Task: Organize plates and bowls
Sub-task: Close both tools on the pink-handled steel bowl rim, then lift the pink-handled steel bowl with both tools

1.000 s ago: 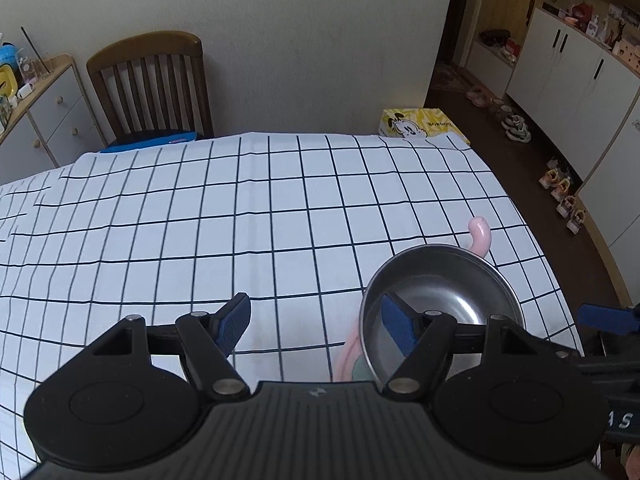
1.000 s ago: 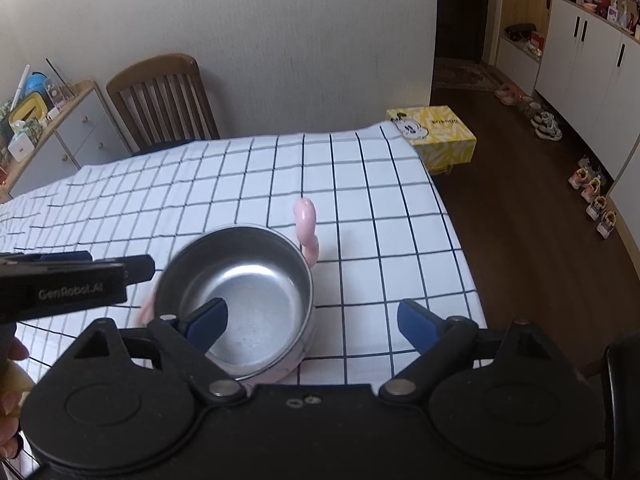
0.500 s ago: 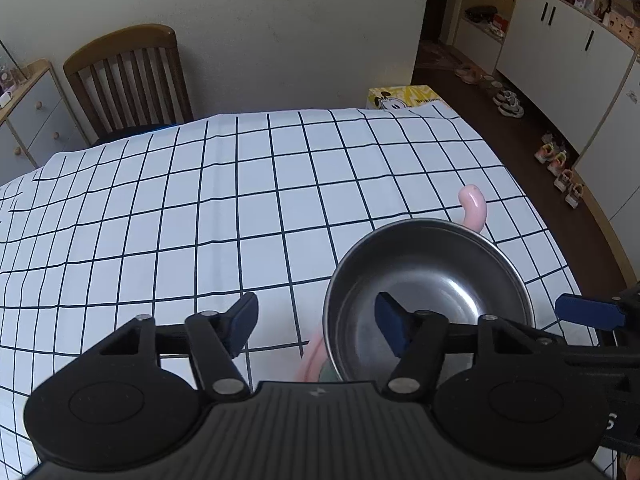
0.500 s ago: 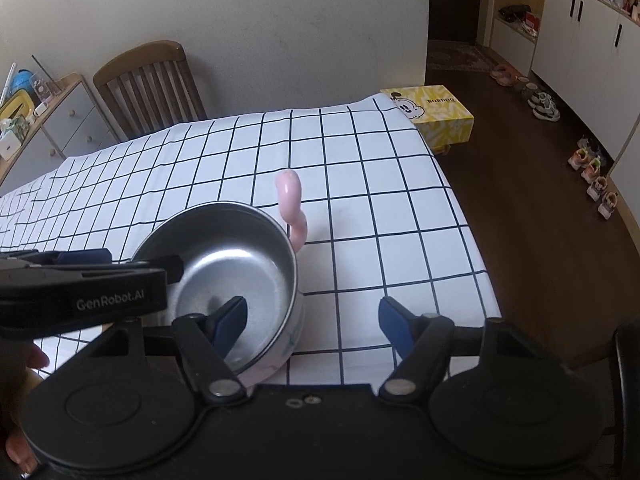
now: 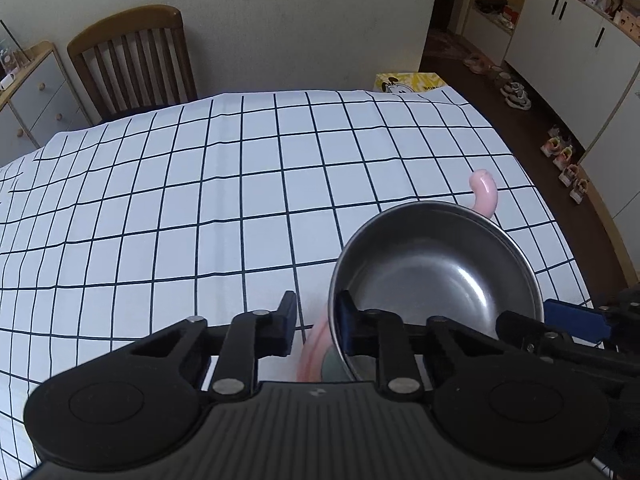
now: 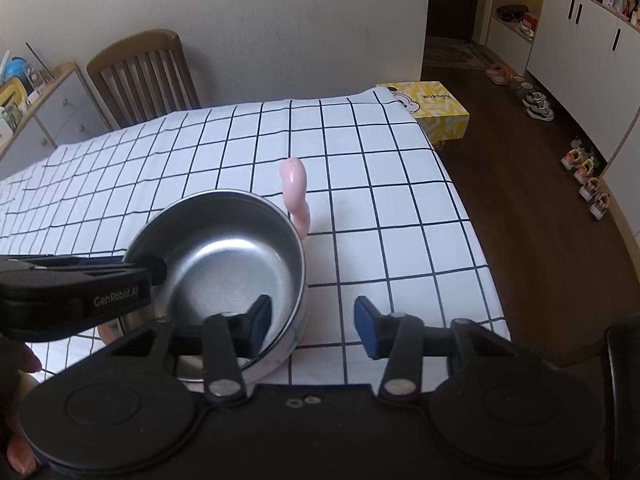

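A steel-lined bowl (image 5: 436, 276) (image 6: 224, 256) with a pale outer wall and a pink curved handle (image 5: 486, 196) (image 6: 296, 188) sits on the checked tablecloth (image 5: 200, 208) near its right edge. My left gripper (image 5: 316, 316) straddles the bowl's left rim and its jaws are closing. One pad lies against the inside wall; a narrow strip of cloth still shows by the outer pad. My right gripper (image 6: 314, 320) straddles the near right rim, jaws closing, with the outer pad well clear of the wall.
A wooden chair (image 5: 132, 64) stands behind the table, and a drawer cabinet (image 6: 48, 112) is at the far left. On the floor to the right are a yellow box (image 6: 432, 108) and several shoes (image 6: 588, 176). The table's right edge (image 6: 472, 240) is close to the bowl.
Both grippers' jaws have narrowed around the bowl's rim. The left gripper has come lower and closer, so the bowl fills more of its view.
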The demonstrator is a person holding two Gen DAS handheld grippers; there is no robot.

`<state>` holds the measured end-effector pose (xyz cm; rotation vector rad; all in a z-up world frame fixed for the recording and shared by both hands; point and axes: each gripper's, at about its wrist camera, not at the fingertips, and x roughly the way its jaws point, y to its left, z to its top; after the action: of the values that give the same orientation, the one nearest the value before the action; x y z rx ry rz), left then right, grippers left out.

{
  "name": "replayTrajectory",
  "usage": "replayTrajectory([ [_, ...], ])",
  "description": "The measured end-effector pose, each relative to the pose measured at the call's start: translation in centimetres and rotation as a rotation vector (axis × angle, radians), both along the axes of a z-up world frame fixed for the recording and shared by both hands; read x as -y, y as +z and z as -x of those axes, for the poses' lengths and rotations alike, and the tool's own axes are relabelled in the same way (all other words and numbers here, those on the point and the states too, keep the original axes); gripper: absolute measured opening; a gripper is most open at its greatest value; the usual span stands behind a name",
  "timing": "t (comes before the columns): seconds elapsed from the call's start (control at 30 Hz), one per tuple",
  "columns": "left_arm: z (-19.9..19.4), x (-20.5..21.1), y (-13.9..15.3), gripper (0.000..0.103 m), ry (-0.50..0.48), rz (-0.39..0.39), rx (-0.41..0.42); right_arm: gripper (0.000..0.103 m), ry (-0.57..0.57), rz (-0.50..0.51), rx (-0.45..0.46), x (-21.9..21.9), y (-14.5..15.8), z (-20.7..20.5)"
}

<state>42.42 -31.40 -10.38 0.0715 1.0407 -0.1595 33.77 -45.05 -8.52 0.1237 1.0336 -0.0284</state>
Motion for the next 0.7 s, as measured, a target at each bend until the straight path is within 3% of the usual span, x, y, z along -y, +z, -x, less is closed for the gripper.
replayTrajectory([
  [0.1, 0.3, 0.2, 0.2, 0.014, 0.001, -0.001, 0.007, 0.031, 0.0, 0.0, 0.001, -0.2, 0.0, 0.1],
  [0.23, 0.6, 0.6, 0.3, 0.014, -0.001, -0.001, 0.01, 0.013, 0.01, -0.015, 0.006, -0.5, 0.2, 0.2],
  [0.7, 2.9, 0.1, 1.6, 0.006, 0.001, 0.024, 0.016, 0.008, 0.006, 0.053, 0.042, -1.6, 1.6, 1.5],
])
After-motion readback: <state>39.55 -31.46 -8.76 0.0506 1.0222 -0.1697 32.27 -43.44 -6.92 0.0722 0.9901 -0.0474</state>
